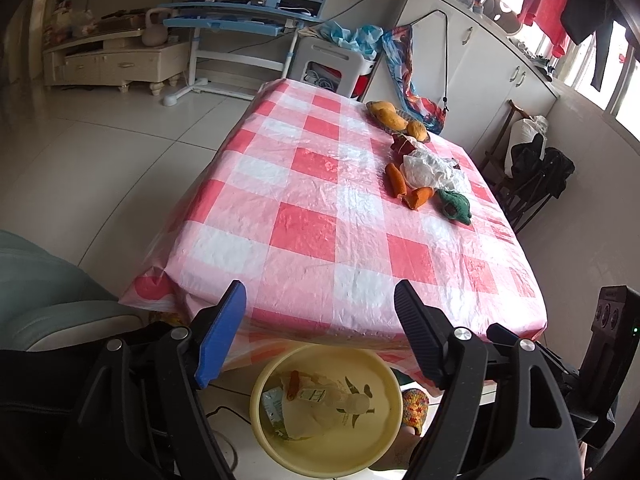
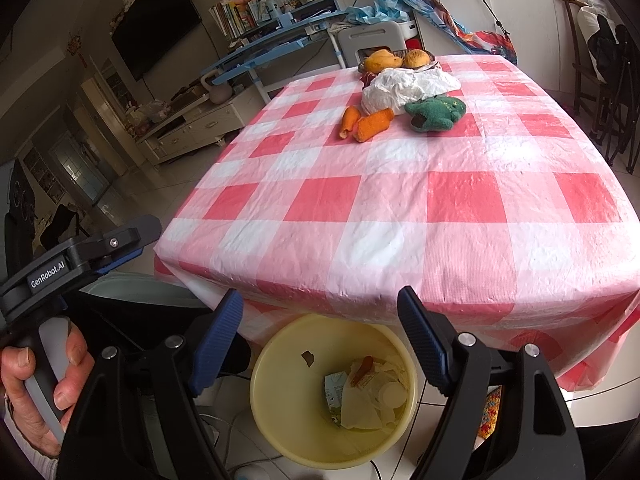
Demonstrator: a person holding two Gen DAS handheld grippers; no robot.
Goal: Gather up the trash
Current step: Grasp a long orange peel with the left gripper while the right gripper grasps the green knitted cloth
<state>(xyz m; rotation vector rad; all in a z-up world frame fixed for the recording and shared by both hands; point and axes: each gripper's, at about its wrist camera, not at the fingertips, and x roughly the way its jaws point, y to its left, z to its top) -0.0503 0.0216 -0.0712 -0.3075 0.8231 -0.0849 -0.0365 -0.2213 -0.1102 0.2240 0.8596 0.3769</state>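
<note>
While both the left gripper point(image 1: 320, 332) and right gripper point(image 2: 320, 336) hover with fingers spread wide and empty, a round pale-yellow plastic bin point(image 2: 280, 440) holding wrappers sits on the floor just below them, tucked against the worktop's near edge. Beyond that edge the red-and-white checked plastic tablecloth point(image 2: 400, 208) lies bare up to a crumpled white plastic bag point(image 2: 404, 86) and orange peel pieces point(image 2: 372, 124) at the far end.

left gripper point(image 1: 320, 332): fingers spread wide, empty, angled downward
right gripper point(image 2: 320, 334): fingers spread wide, empty, angled downward
left hand point(image 2: 38, 376): wrapped round its gripper's handle
</note>
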